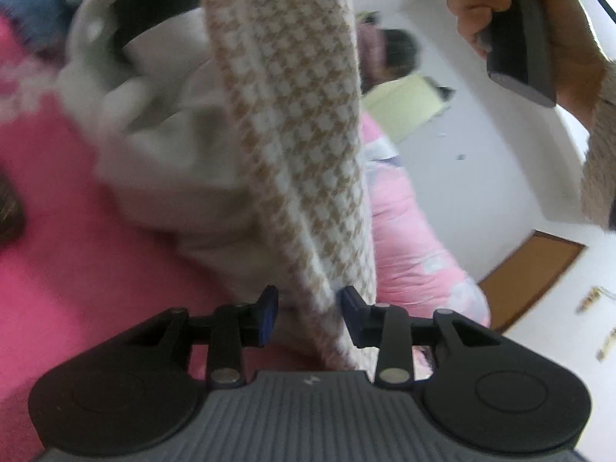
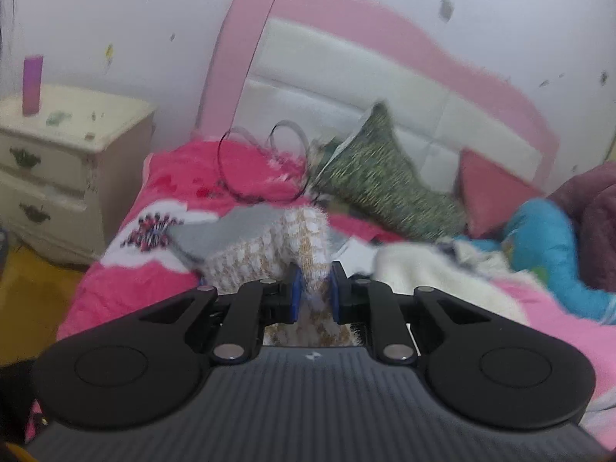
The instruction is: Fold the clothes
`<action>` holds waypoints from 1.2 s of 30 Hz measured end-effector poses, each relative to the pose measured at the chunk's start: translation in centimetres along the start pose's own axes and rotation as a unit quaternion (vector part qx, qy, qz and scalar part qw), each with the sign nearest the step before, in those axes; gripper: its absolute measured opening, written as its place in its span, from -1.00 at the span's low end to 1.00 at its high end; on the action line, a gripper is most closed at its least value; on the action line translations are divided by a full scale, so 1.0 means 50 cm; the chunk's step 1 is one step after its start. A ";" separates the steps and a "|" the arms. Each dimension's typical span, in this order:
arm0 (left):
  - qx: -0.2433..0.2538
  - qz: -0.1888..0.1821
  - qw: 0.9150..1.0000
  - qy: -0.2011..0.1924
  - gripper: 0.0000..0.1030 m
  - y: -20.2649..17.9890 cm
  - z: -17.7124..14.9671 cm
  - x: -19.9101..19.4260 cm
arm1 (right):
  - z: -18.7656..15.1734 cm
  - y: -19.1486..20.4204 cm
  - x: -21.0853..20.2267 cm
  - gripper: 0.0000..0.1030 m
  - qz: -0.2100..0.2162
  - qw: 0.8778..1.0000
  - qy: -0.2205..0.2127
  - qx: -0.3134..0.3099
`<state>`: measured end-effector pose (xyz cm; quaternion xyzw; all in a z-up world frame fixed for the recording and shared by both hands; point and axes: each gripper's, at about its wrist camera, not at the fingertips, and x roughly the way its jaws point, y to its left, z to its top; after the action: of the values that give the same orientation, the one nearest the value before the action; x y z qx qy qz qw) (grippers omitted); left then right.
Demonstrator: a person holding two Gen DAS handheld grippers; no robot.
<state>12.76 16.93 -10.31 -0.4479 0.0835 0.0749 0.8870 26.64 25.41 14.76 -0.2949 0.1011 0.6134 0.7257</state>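
Note:
A fuzzy beige-and-white houndstooth garment (image 1: 292, 115) stretches as a long band from my left gripper (image 1: 309, 306) up and away out of the top of the left wrist view. Cloth fills the gap between the blue pads, so the left gripper is shut on it. In the right wrist view my right gripper (image 2: 315, 292) is shut on a bunched fold of the same garment (image 2: 269, 246), lifted over the bed. A hand (image 1: 500, 19) at the upper right of the left wrist view grips the right gripper's handle.
A cream garment (image 1: 165, 146) lies on the pink bedspread (image 1: 77, 269). Further up the bed are a green cushion (image 2: 377, 177), wire hangers (image 2: 246, 165), a blue garment (image 2: 550, 254) and a cream fleece (image 2: 431, 273). A cream nightstand (image 2: 57, 154) stands left of the pink headboard (image 2: 346, 27).

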 end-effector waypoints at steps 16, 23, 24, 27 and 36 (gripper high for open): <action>-0.014 0.026 0.999 0.014 -0.16 0.031 -0.003 0.004 | -0.082 -0.033 -0.103 0.22 -0.090 0.989 -0.003 0.116; 0.029 0.007 0.999 0.044 0.26 0.011 -0.003 -0.005 | -0.315 0.046 -0.563 0.39 -0.278 0.906 0.013 0.318; 0.035 0.006 0.998 0.051 0.32 0.004 -0.005 -0.002 | -0.357 0.068 -0.629 0.39 -0.306 0.885 0.020 0.349; 0.052 0.005 0.996 0.075 0.34 -0.017 -0.010 0.002 | -0.484 0.164 -0.785 0.39 -0.368 0.818 0.035 0.440; 0.121 0.002 0.974 0.192 0.34 -0.054 -0.016 -0.075 | -0.743 0.464 -0.899 0.38 -0.385 0.699 0.001 0.603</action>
<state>9.59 14.48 -7.84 -0.3432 0.2612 -0.0215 0.9020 2.39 -30.72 0.65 0.1918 0.3278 0.0878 0.9209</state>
